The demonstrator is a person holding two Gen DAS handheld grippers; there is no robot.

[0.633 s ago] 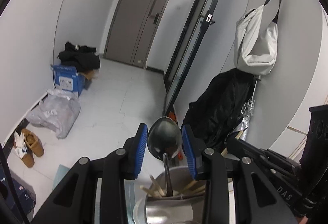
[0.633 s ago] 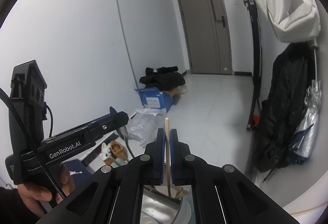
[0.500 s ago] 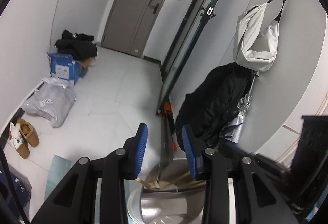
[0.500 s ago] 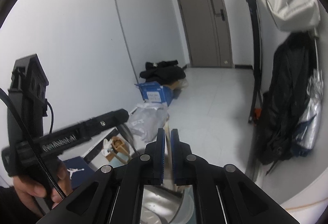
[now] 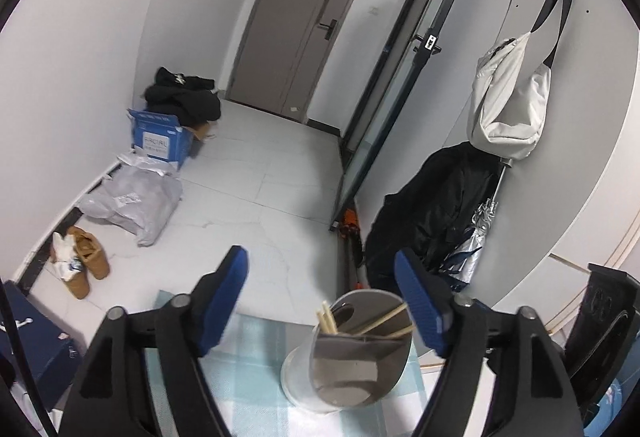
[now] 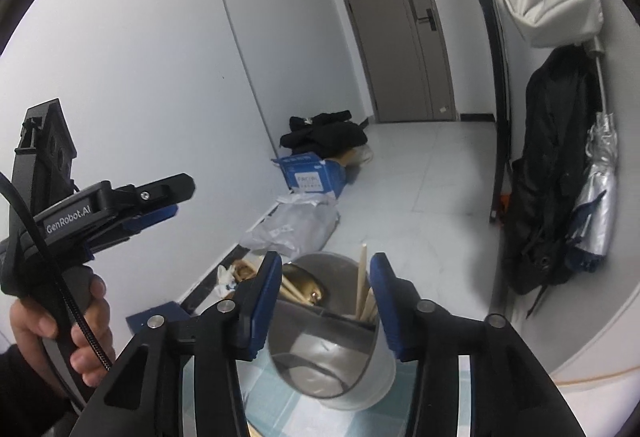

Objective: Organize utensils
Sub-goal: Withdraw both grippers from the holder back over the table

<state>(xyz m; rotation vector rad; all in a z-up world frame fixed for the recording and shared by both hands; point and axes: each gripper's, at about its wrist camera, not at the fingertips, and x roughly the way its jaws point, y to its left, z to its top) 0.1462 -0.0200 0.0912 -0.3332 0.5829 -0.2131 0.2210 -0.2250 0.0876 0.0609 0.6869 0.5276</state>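
Both grippers (image 5: 322,301) (image 6: 324,301) apparently open, empty.

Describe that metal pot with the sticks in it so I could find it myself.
Start at the pale checked cloth near the bottom of both views. On it stands a shiny steel holder, open-topped, with wooden chopsticks and a spoon inside. It is the only metal container there.

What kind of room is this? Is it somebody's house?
Probably the entry hallway of a home. There is a front door at the far end, shoes by the wall, and a bag and dark coat hanging up.
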